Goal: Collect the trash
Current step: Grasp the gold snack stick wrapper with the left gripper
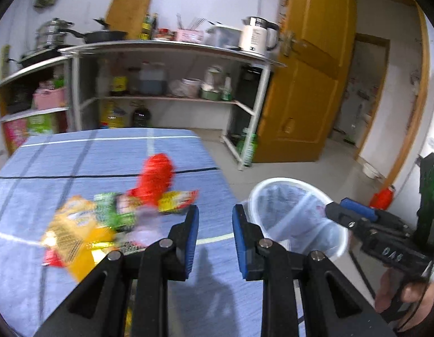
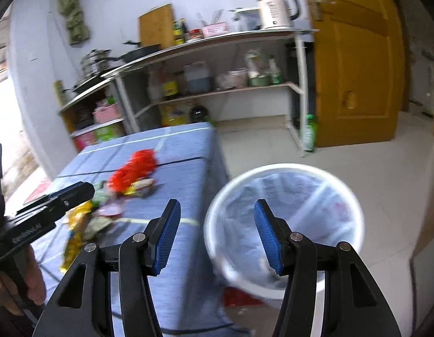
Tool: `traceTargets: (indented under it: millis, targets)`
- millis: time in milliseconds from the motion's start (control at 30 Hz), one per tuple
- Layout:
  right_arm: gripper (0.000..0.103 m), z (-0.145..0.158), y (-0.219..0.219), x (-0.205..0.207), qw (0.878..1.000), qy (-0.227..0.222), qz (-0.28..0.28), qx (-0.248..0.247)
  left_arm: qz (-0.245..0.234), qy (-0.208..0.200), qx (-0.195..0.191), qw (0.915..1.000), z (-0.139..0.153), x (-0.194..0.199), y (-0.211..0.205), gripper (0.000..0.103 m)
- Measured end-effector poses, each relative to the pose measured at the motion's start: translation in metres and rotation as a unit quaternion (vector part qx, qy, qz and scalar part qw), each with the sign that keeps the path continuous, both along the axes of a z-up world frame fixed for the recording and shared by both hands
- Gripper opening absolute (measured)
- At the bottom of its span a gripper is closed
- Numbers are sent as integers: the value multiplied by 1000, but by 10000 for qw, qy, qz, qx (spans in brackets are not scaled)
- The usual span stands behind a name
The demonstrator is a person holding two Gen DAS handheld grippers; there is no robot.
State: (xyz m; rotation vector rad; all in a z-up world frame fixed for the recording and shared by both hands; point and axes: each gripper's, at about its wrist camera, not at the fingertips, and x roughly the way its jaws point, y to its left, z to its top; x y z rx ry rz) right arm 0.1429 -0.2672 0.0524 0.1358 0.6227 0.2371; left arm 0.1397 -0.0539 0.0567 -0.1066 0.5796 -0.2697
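Observation:
A pile of trash lies on the blue-clothed table (image 1: 104,154): a red mesh bag (image 1: 156,179), a yellow wrapper (image 1: 73,233), a green wrapper (image 1: 110,213) and other packets. In the right wrist view the red bag (image 2: 135,168) sits at the far end of the pile. A white bin (image 1: 281,180) with a clear liner stands on the floor by the table's right edge. My left gripper (image 1: 215,210) hovers open and empty over the table edge, between pile and bin. My right gripper (image 2: 217,205) is open and empty, its right finger above the bin (image 2: 287,165).
A white metal shelf unit (image 1: 172,45) with a kettle (image 1: 256,33), pans and bottles stands beyond the table. A wooden door (image 1: 307,84) is open on the right. A red object (image 1: 381,198) sits on the tiled floor past the bin.

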Motion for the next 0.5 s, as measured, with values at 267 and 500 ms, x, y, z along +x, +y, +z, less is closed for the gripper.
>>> traceTargets:
  millis: [267,500]
  targets:
    - [55,0,54,7,9972,-15,740,77,555,107,187,9982,-24,-22,47,33]
    - [55,-10,83,22,9938,196,1091,124,656,592,297,9956,-54,-26,65,33]
